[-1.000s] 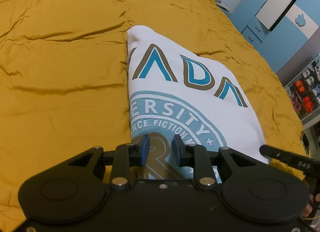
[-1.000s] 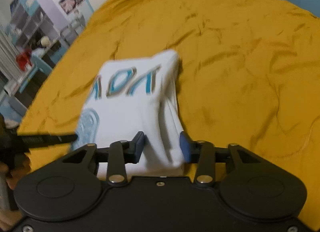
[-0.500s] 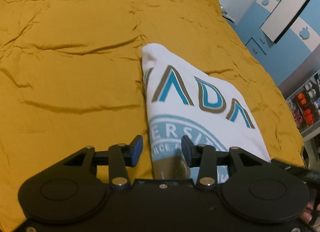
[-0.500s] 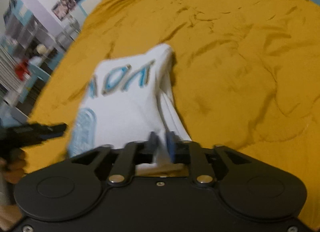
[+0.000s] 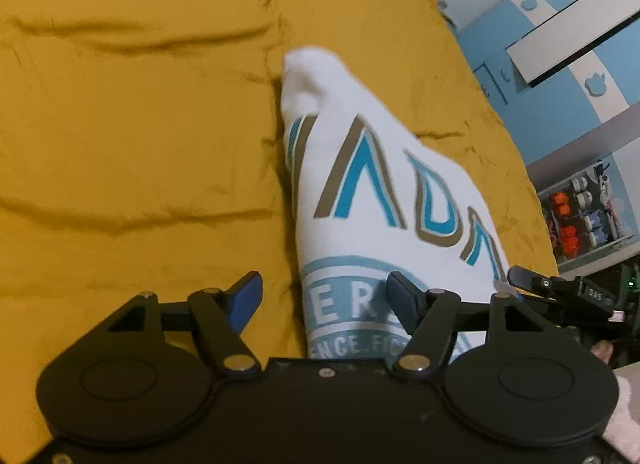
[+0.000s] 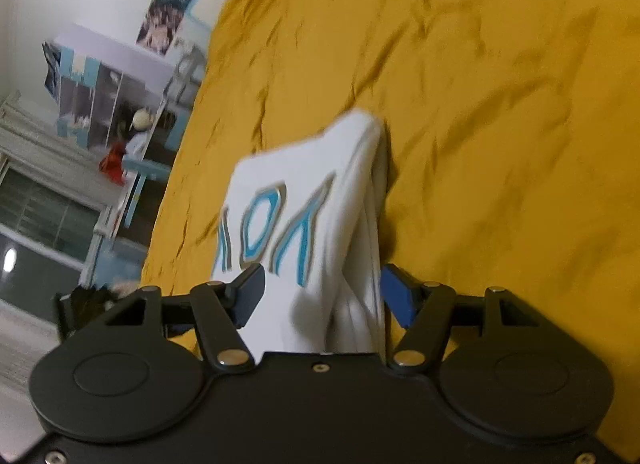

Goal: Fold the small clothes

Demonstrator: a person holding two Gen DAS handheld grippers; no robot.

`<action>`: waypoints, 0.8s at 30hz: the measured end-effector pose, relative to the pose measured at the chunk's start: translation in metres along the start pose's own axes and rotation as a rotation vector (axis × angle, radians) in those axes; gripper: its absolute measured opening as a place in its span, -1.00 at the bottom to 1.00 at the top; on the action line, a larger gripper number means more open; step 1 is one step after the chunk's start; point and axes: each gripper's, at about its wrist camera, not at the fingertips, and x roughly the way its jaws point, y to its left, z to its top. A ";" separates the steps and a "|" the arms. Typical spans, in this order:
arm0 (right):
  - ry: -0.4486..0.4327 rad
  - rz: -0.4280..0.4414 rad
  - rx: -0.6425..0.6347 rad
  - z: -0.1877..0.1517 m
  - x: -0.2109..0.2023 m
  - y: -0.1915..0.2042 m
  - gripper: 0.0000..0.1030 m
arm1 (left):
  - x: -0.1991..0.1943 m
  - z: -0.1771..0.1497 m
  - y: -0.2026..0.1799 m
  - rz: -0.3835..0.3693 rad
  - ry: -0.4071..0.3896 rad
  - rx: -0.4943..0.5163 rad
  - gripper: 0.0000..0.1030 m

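Observation:
A folded white T-shirt with blue and brown lettering and a round teal print lies on the mustard bedspread. My left gripper stands over the shirt's near left edge. Its jaws are opening, with the edge between them and the blue pads off the cloth. In the right wrist view the same shirt shows its stacked folded edge. My right gripper straddles that edge and its jaws are opening too. The right gripper's tip shows at the shirt's right side.
The bedspread stretches wide and wrinkled beyond and beside the shirt. A blue and white wardrobe and a shelf of small toys stand past the bed's right edge. Shelves and a window lie off the other side.
The left jaws have spread from narrow to wide. The right jaws, pinched together on the shirt's edge half a second ago, have spread apart. Both cameras now sit lower and nearer the shirt.

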 end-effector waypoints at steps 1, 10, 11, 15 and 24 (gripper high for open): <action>0.013 0.011 0.011 0.000 0.005 -0.002 0.27 | 0.005 0.001 0.003 -0.019 0.013 -0.012 0.48; 0.076 0.111 0.057 0.009 0.039 -0.003 0.45 | 0.054 0.016 0.002 -0.166 0.097 -0.116 0.52; 0.082 0.117 0.062 0.009 0.040 -0.004 0.48 | 0.059 0.018 0.001 -0.167 0.101 -0.115 0.52; 0.083 0.106 0.063 0.007 0.046 0.000 0.48 | 0.064 0.019 -0.008 -0.156 0.105 -0.097 0.53; 0.016 -0.025 -0.075 0.008 0.027 0.040 -0.29 | 0.037 0.025 -0.023 -0.135 0.062 -0.068 -0.49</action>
